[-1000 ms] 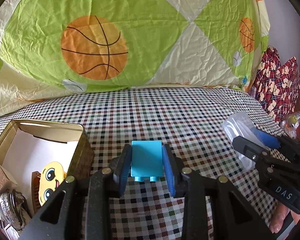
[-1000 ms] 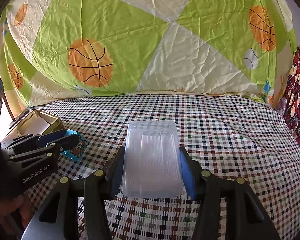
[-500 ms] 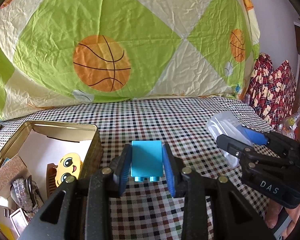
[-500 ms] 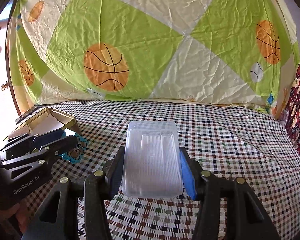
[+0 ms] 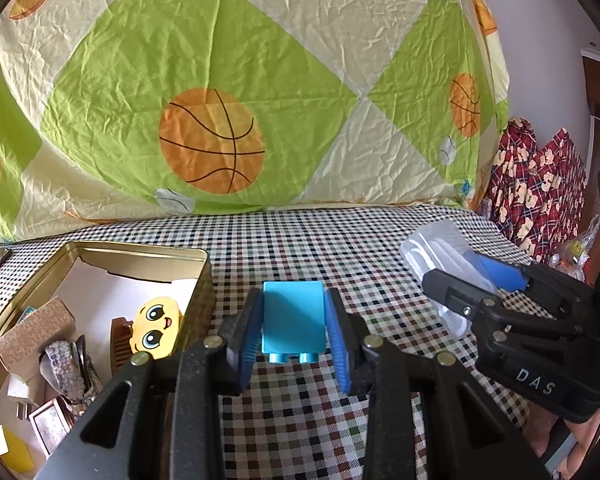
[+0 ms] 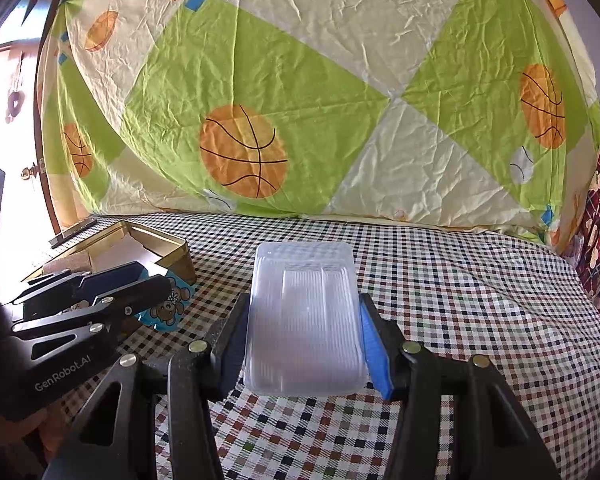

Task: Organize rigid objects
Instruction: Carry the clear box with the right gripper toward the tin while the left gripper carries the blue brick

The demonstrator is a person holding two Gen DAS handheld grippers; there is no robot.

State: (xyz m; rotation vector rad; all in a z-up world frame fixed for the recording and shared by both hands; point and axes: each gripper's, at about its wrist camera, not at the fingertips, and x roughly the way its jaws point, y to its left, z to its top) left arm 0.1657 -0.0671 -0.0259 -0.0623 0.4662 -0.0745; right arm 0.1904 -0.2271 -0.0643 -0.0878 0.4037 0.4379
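- Far left you've got the gold tin [image 5: 204,276] sitting open on the checked surface [image 5: 300,240]. Inside: a yellow cartoon-face piece [image 5: 156,328] leaning near the right wall, a brown comb [image 5: 120,340] just beside it, a glittery box [image 5: 28,332] and some silvery bits at the near end.
- Just right of the tin, your left claw [image 5: 294,326] is pinching the blue block [image 5: 294,320], one pad on each side, studs pointing back at the camera. The block is off the surface and outside the tin, close to its right wall. From the right wrist view you can see a bear picture on the block's [image 6: 168,304] side.
- Middle stretch is just bare checked cloth, with the basketball sheet [image 5: 220,100] hanging behind.
- Further right, your right claw [image 6: 304,340] is clamped on the clear lid [image 6: 304,316], blue pads pressed against its long edges, held level above the surface. From the left wrist view the lid [image 5: 436,248] sticks out past the fingers.
- Far right edge: red patterned pillows [image 5: 540,184].
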